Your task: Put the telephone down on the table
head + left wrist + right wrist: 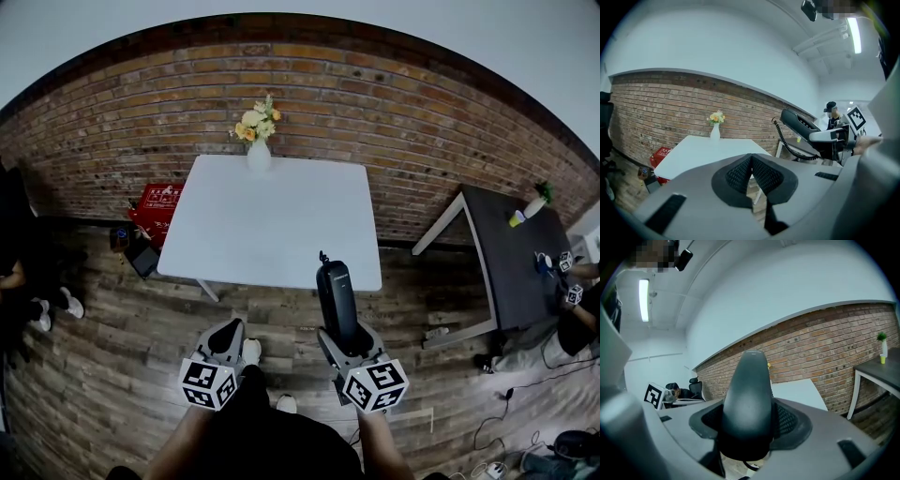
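A black telephone handset stands upright between the jaws of my right gripper, which is shut on its lower end, just in front of the near edge of the white table. In the right gripper view the handset fills the gap of that gripper. From the left gripper view, the handset shows with its coiled cord hanging down. My left gripper hangs beside it over the wooden floor, its pads together and holding nothing.
A white vase of flowers stands at the white table's far edge by the brick wall. A red crate sits left of the table. At the right a dark table has a seated person beside it. Cables lie on the floor.
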`<act>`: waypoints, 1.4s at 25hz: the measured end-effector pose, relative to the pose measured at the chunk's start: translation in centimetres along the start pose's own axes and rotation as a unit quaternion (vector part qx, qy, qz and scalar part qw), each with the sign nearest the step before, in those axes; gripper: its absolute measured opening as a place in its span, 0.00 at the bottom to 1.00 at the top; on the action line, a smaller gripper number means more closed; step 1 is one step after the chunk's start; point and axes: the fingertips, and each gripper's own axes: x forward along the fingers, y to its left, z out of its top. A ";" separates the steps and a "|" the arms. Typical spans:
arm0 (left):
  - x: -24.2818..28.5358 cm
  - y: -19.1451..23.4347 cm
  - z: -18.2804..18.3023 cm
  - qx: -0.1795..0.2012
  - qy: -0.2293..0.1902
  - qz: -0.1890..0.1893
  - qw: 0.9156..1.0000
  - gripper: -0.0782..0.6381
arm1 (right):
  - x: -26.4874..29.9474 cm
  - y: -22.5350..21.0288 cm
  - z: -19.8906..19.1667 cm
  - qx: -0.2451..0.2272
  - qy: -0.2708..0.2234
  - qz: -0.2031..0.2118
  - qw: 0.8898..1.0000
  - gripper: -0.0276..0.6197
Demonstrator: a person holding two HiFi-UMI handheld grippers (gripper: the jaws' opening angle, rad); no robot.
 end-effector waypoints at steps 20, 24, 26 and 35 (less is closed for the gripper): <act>12.4 10.1 5.6 0.009 0.015 -0.051 0.999 0.13 | 14.6 -3.4 3.8 0.016 0.012 -0.034 0.999 0.48; 14.8 12.8 6.7 0.008 0.016 -0.061 0.998 0.13 | 18.0 -4.1 4.9 0.024 0.009 -0.043 0.999 0.48; 15.9 14.4 7.2 0.007 0.016 -0.064 0.998 0.13 | 19.8 -4.3 5.4 0.028 0.008 -0.046 0.998 0.48; 20.2 20.7 9.0 0.007 0.019 -0.079 0.997 0.13 | 27.0 -4.8 7.6 0.031 0.002 -0.061 0.998 0.48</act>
